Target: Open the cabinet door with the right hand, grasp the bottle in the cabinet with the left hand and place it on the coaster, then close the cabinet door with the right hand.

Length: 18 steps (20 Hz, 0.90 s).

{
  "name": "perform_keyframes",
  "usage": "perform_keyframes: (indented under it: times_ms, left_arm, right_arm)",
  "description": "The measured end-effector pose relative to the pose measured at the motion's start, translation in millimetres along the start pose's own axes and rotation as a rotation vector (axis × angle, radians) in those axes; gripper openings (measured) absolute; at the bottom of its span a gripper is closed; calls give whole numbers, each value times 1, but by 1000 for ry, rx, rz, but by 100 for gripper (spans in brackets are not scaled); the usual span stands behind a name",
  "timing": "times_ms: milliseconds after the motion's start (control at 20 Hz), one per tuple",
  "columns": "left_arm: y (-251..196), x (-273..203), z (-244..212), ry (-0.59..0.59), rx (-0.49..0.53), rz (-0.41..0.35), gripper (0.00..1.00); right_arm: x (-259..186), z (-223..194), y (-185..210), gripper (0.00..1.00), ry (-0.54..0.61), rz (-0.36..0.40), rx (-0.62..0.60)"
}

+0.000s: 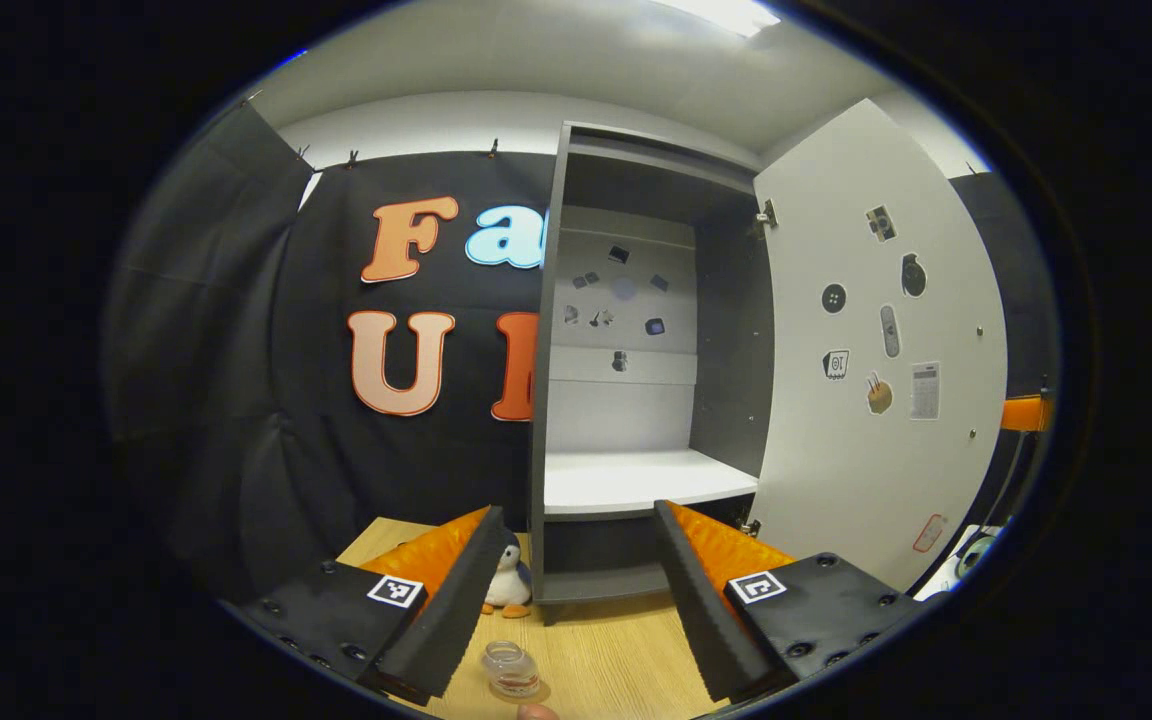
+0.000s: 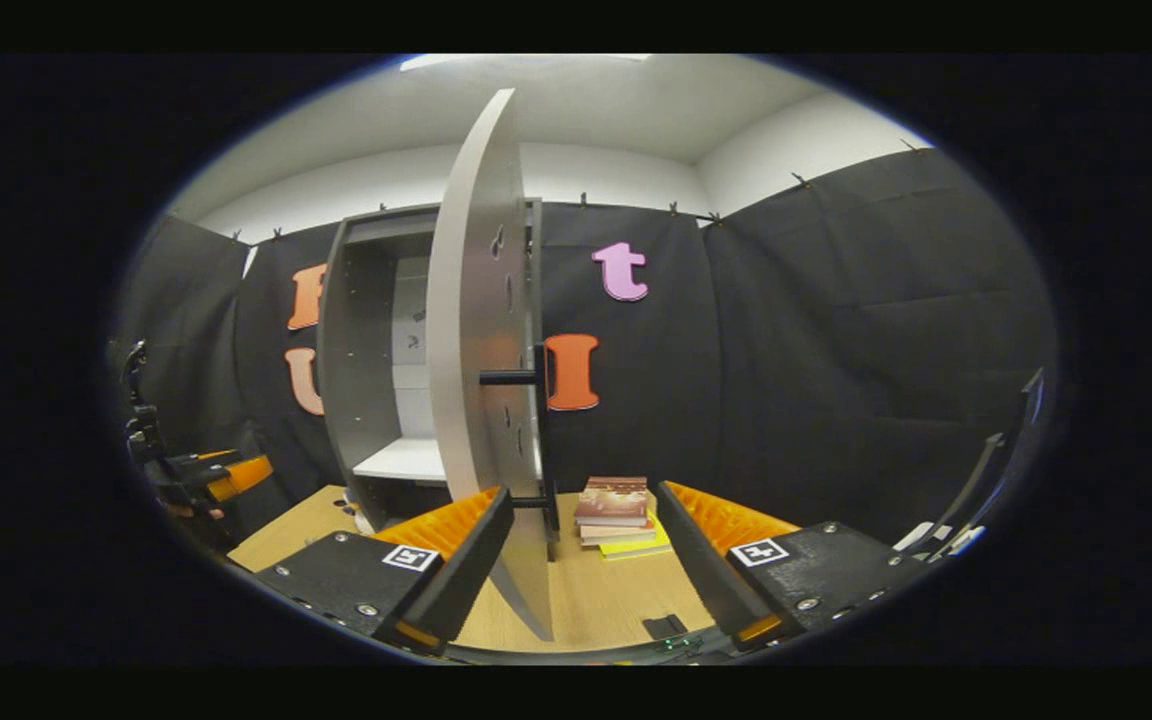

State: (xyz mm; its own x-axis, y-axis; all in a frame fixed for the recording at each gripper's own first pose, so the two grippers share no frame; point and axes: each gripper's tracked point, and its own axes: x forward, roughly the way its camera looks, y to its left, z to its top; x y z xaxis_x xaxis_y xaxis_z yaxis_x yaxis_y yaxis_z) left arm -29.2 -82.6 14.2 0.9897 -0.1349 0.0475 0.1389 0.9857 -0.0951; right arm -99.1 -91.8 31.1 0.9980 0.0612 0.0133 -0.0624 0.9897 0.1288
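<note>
Left gripper (image 1: 576, 600) wide open, gripping nothing; bottle (image 1: 511, 668) upright on table (image 1: 616, 650) just below, between the jaws. Cabinet (image 1: 636, 400) ahead, shelf bare. Right gripper (image 2: 581, 560) wide open, empty; door (image 2: 476, 380) edge-on between its jaws, handle (image 2: 508, 377) ahead.

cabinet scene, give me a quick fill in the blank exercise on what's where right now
1. The cabinet door stands ____.
2. The small bottle sits on the wooden ____, in front of the cabinet.
3. Beside the cabinet's foot stands a toy ____.
4. The left claw is ____, holding nothing.

Missing words: open; table; penguin; open
</note>
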Motion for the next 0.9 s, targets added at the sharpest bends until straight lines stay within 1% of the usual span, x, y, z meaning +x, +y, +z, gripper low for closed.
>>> perform_keyframes:
  times_ms: [200,400,700,900]
  left_arm:
    - [13,-1,-1,-2,-7,4,96]
    - [36,-1,-1,-4,-9,30,95]
    - [71,5,2,-18,-9,70,95]
    - [92,11,0,-10,2,88,95]
  right_arm:
    - [12,1,47,90,11,88,16]
    - [24,1,91,90,15,172,27]
    - [54,12,153,90,-4,242,62]
    - [70,14,194,91,-6,314,106]
